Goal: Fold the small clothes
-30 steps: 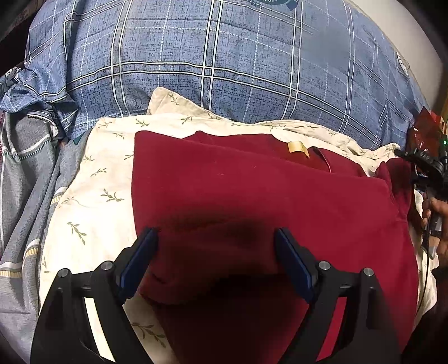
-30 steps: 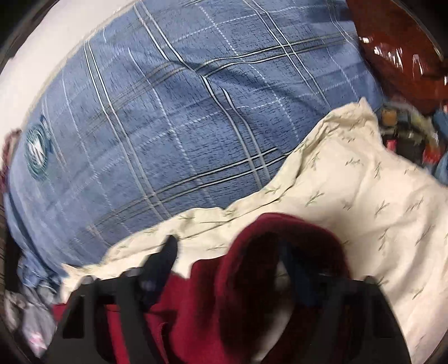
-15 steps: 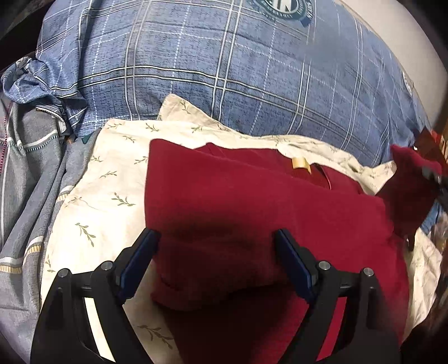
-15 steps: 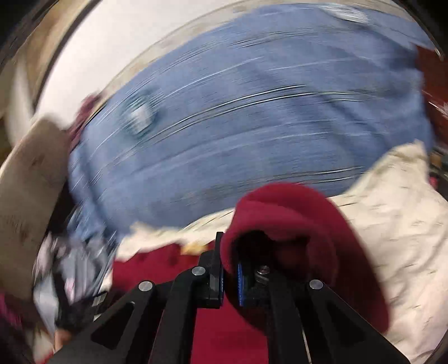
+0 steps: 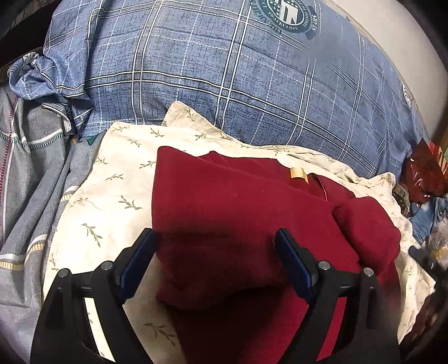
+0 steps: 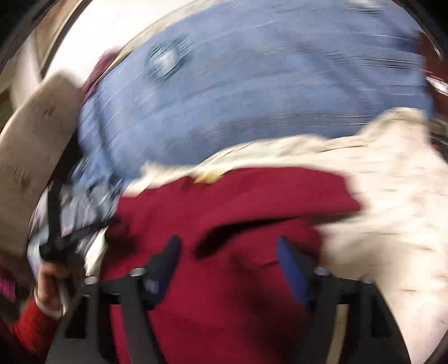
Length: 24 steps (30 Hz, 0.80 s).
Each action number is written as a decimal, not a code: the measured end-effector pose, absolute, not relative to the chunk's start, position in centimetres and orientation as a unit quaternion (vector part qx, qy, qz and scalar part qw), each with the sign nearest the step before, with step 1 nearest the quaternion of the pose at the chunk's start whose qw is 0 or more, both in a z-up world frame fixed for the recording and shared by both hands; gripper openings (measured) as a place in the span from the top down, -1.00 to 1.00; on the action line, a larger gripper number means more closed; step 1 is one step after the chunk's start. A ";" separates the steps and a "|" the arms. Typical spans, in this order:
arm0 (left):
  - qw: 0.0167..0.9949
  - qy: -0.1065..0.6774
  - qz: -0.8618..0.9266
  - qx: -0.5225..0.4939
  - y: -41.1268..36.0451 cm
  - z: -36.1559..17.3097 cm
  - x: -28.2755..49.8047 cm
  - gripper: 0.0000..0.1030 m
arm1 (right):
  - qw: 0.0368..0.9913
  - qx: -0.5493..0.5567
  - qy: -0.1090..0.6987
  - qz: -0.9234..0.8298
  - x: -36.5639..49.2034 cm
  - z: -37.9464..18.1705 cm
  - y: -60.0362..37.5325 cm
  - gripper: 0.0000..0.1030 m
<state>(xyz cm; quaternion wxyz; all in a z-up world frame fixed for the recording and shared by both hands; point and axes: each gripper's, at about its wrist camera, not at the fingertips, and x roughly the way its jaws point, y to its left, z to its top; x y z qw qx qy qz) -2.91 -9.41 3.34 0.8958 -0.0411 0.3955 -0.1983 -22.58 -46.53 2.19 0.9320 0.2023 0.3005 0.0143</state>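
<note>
A big blue plaid duvet (image 5: 224, 84) is filling the bed from ten to two o'clock, a round crest (image 5: 285, 11) printed near twelve. A cream leaf-print sheet (image 5: 112, 196) is lying in front of it. Grey striped bedding (image 5: 30, 168) is bunching at nine. A pale wall (image 5: 392, 33) is showing at one, dim light falling.

Garment (image 5: 246, 218): dark red, plain, with a small tan tag (image 5: 298, 173) near the collar. Sheet (image 5: 112, 196) beneath: cream, sparse green leaf sprigs. Duvet (image 5: 224, 70): denim blue, white and dark plaid lines, round navy-and-white crest (image 5: 285, 12). Cloth (image 5: 28, 156) at left: grey with thin stripes. Gripper pads (image 5: 294, 266): blue on black frames. Sleeve (image 6: 25, 330): red.
</note>
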 end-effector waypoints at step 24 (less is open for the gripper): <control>0.874 0.389 -0.253 -0.147 -6.4 4.8 -2.4 -0.68 | 0.913 0.194 0.295 0.206 -14.5 7.3 -33.2 0.76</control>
